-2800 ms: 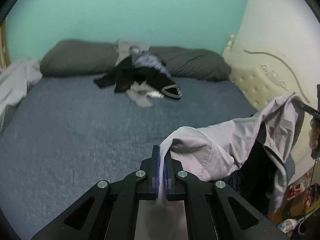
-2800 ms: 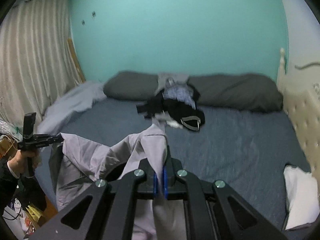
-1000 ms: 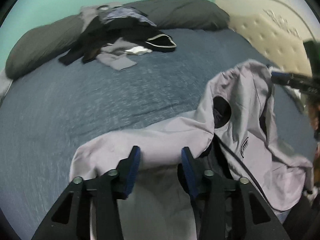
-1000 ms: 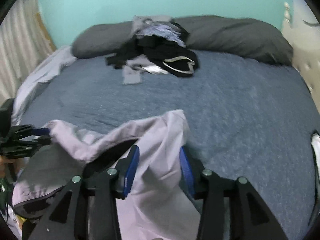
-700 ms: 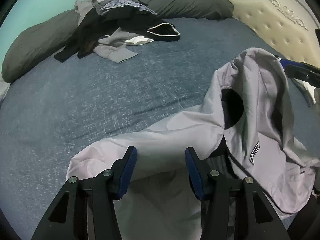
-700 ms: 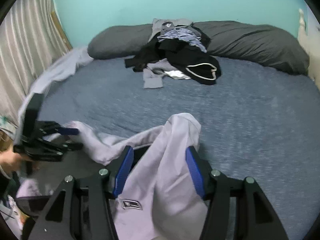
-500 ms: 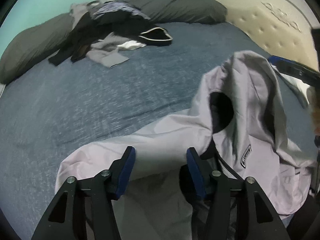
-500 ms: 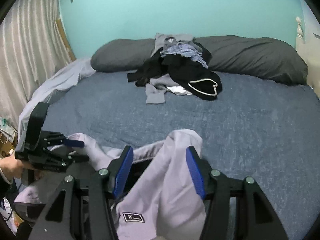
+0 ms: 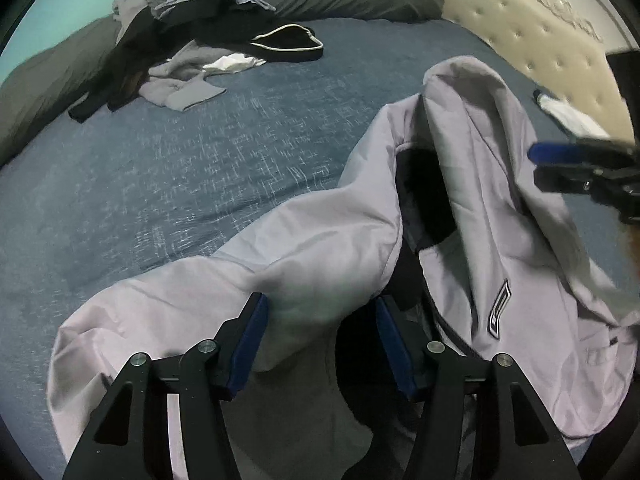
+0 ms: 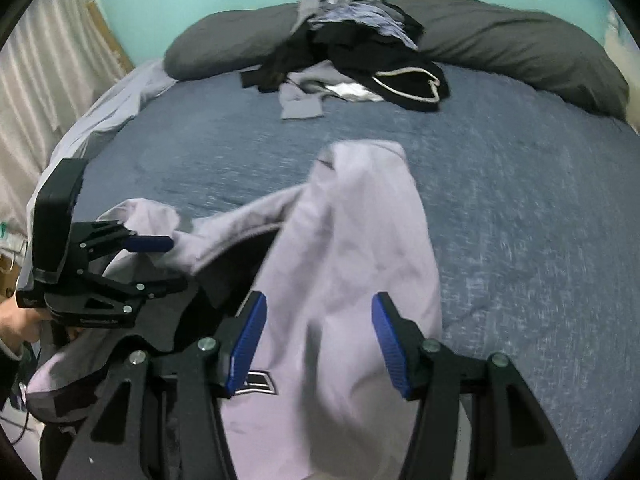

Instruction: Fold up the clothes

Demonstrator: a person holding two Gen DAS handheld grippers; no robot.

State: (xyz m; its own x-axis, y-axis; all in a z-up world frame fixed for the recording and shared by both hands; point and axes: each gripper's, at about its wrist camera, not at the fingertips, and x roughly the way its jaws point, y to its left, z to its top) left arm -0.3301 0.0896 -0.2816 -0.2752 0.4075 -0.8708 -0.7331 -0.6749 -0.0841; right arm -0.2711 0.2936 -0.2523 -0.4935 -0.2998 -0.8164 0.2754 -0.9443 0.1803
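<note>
A pale lilac jacket with dark lining lies crumpled at the near edge of the blue bedspread. My left gripper hangs just over one sleeve. Its jaws are closing with fabric between them, but the blue pads stand clear of the cloth. In the right wrist view the same jacket runs up between the fingers of my right gripper, which is open and not pressing on it. Each gripper shows in the other's view: the right gripper at the right edge, the left gripper at the left, held by a hand.
A pile of dark and grey clothes sits at the far side of the bed against grey pillows. A cream tufted headboard and a white cloth are on the right. A curtain and a light sheet are on the left.
Both grippers, earlier shut on the lifted jacket, have let go and now stand open. The jacket has dropped onto the bed, and both grippers have sunk toward it.
</note>
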